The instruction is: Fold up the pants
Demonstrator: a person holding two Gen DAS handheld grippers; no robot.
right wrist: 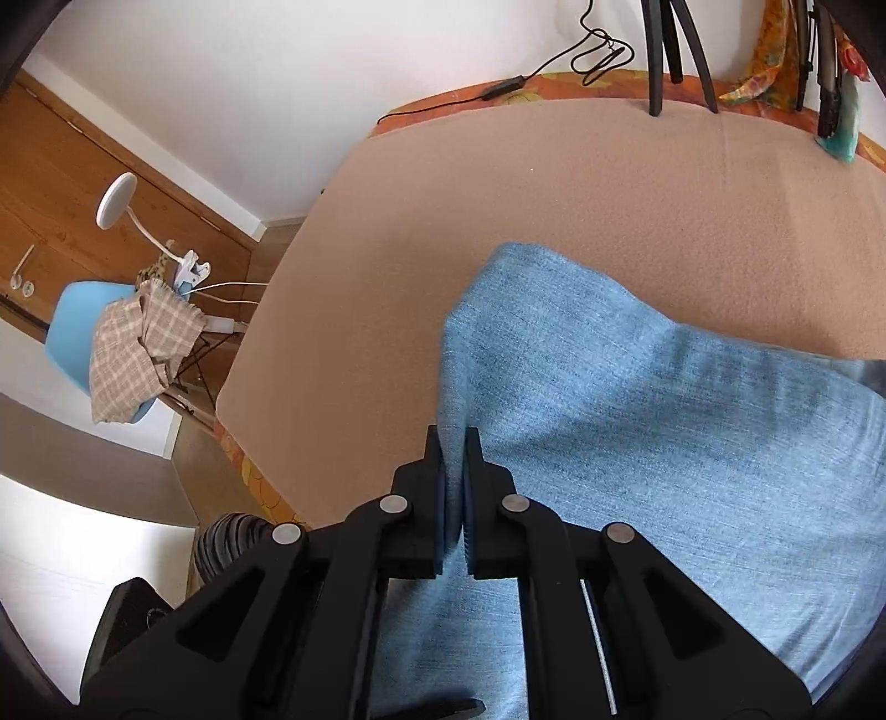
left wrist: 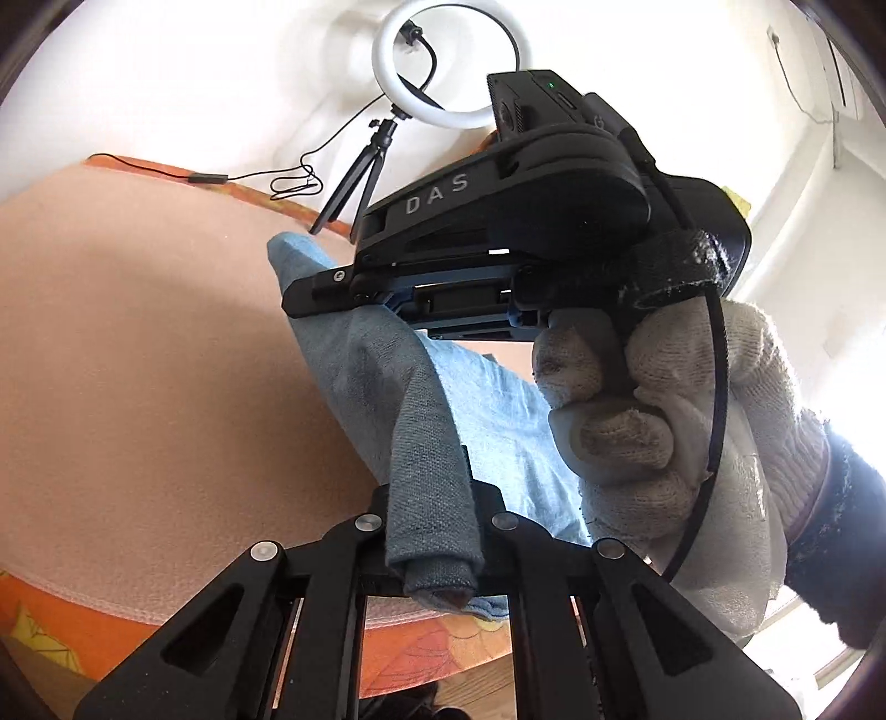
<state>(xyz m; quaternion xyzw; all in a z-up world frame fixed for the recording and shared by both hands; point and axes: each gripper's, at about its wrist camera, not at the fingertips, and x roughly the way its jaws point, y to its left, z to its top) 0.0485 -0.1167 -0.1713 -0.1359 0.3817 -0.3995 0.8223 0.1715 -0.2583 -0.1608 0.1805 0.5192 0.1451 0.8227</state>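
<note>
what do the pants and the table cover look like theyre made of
Pants: light blue denim by the look, with a visible woven grain and faded mottling. Table cover: peach, matte, probably felt or fleece; a fine fuzzy nap shows, with no sheen.

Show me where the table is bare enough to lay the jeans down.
Bare pink cover runs from the jeans to the left edge and back to the cable. Crowded: far right by the tripod legs, and the middle, where both the left gripper and right gripper pinch denim.

left gripper (left wrist: 429,498) clamped on a fold of the pants (left wrist: 487,410), right gripper (left wrist: 310,296) pinching them further up
</note>
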